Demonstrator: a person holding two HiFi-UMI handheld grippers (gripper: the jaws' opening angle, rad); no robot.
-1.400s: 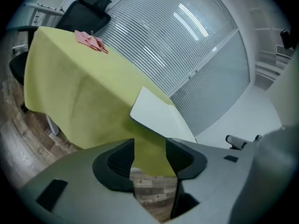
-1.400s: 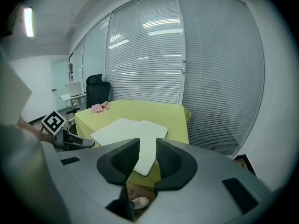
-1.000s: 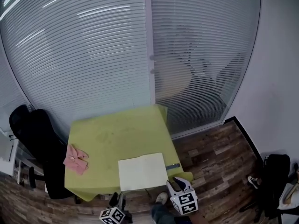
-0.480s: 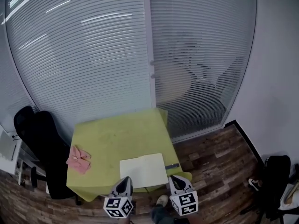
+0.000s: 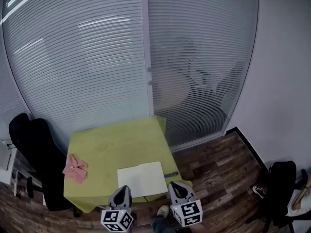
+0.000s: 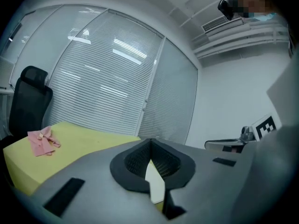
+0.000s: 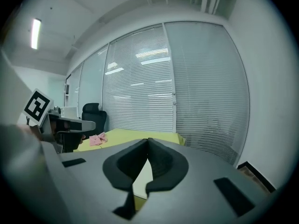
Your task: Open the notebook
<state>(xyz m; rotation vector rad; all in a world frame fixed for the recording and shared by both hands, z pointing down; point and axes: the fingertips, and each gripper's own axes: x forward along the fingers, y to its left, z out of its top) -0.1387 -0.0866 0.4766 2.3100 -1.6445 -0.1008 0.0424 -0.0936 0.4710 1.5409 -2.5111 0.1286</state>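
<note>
The white notebook (image 5: 142, 178) lies closed on the yellow-green table (image 5: 112, 144), near its front edge. My left gripper (image 5: 123, 189) hovers at that edge by the notebook's near left corner, jaws shut and empty. At the near right corner my right gripper (image 5: 174, 185) is also shut and empty. In the left gripper view the closed jaws (image 6: 149, 141) meet over a sliver of the notebook (image 6: 155, 185). The right gripper view shows the same: shut jaws (image 7: 148, 140) with the notebook (image 7: 142, 178) below them. Neither gripper touches the notebook.
A crumpled pink cloth (image 5: 75, 168) lies at the table's left edge. A black office chair (image 5: 34, 149) stands left of the table. Glass walls with blinds (image 5: 97, 57) rise behind it. A dark bag (image 5: 281, 188) sits on the wooden floor at right.
Both grippers have risen at the table's front edge; the left one came up into view beside the right. Their jaws, open a second ago, are now shut. The notebook has not moved.
</note>
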